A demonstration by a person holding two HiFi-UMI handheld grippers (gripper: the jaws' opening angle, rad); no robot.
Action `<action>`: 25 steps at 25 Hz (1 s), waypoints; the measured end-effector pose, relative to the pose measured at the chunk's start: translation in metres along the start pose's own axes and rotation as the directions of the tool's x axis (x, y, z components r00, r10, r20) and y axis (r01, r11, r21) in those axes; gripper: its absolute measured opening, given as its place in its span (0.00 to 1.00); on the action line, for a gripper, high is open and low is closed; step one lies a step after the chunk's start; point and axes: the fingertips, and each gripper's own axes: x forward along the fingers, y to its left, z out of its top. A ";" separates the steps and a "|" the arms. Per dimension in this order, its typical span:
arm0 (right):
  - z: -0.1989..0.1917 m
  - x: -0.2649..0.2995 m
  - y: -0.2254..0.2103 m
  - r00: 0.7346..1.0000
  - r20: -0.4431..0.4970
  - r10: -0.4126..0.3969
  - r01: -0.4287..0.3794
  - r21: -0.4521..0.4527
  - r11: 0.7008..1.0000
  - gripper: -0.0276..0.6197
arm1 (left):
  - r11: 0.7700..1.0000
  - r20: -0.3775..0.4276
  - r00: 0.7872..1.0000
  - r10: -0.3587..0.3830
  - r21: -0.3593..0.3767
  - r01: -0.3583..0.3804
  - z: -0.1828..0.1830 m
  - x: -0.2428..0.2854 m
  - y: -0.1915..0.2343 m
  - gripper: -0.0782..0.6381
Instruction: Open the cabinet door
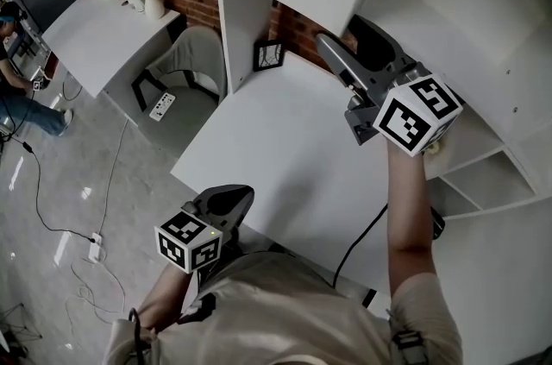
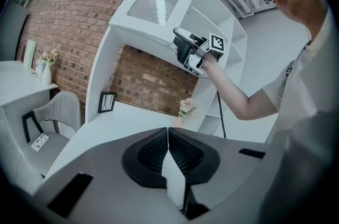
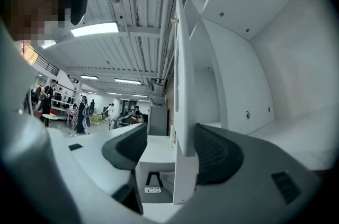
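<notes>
I see a small picture frame (image 1: 268, 55) upright at the back of the white bench (image 1: 285, 147). A grey chair (image 1: 194, 53) nearby carries a power strip (image 1: 161, 105). A flower vase (image 1: 153, 1) stands on the far bench (image 1: 99, 40).

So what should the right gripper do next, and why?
Probably squeeze shut. The right gripper has its jaws apart around the cabinet door edge, with a gap beside one pad, so it likely cannot pull the door wider yet.
</notes>
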 end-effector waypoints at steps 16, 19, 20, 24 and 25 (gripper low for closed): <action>-0.001 0.007 0.037 0.983 -0.002 0.185 -0.184 0.038 0.982 0.30 | 1.000 0.016 1.000 0.022 0.007 -0.022 0.006 -0.003 0.004 0.13; 0.001 0.008 0.043 0.975 0.004 0.220 -0.220 0.037 0.975 0.23 | 1.000 0.028 0.999 0.023 0.011 -0.023 0.011 -0.002 0.000 0.13; 0.002 0.009 0.046 0.974 0.001 0.225 -0.225 0.029 0.974 0.23 | 1.000 0.029 0.999 0.026 0.009 -0.026 0.011 -0.003 -0.001 0.13; 0.001 0.011 0.050 0.975 -0.007 0.221 -0.220 0.008 0.975 0.24 | 0.999 0.031 0.998 0.047 -0.007 -0.047 0.008 -0.011 0.007 0.13; -0.001 0.012 0.050 0.975 -0.007 0.221 -0.221 0.013 0.975 0.24 | 0.999 0.032 0.998 0.049 -0.011 -0.048 0.006 -0.012 0.010 0.13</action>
